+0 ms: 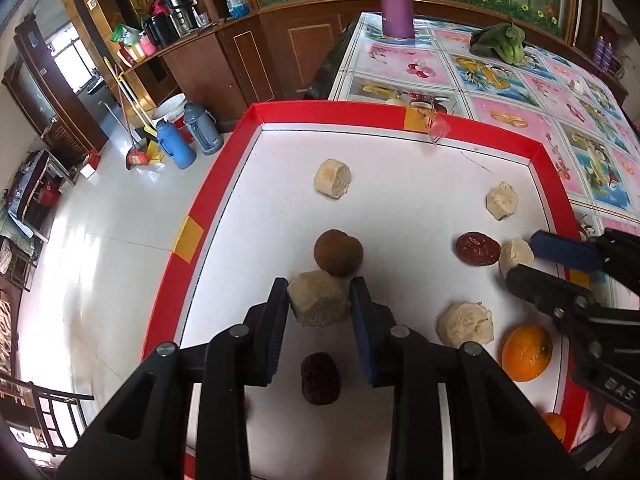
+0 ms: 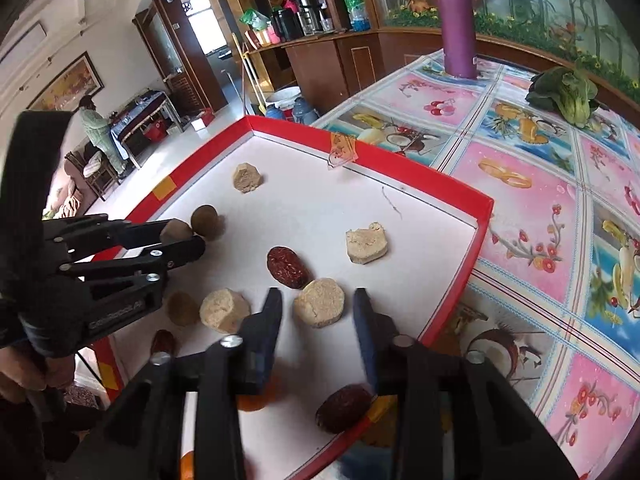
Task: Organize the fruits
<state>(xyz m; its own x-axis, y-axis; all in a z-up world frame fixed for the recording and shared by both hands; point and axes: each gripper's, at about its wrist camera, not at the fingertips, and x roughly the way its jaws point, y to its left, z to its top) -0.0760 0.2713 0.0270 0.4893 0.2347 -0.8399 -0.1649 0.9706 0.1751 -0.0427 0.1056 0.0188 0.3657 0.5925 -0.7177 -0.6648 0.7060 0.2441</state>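
A white tray with a red rim (image 1: 224,176) (image 2: 460,196) holds scattered fruit. My left gripper (image 1: 320,282) (image 2: 184,236) is shut on a beige fruit chunk (image 1: 318,300) near the tray's left side, just in front of a round brown fruit (image 1: 338,252) (image 2: 205,221). My right gripper (image 2: 317,294) (image 1: 522,256) stands open, its fingers straddling a round beige slice (image 2: 319,307) (image 1: 516,256) that lies on the tray beside a red date (image 2: 287,267) (image 1: 478,249). More beige pieces (image 1: 332,179) (image 2: 366,243), a dark date (image 1: 320,378) and an orange (image 1: 527,353) lie around.
The tray lies on a table with a fruit-print cloth (image 2: 540,208), its left part overhanging the floor. A purple bottle (image 2: 458,20) and a green leafy vegetable (image 2: 566,92) stand at the far end. Another date (image 2: 344,408) sits by the near rim. A person (image 2: 94,128) stands far off.
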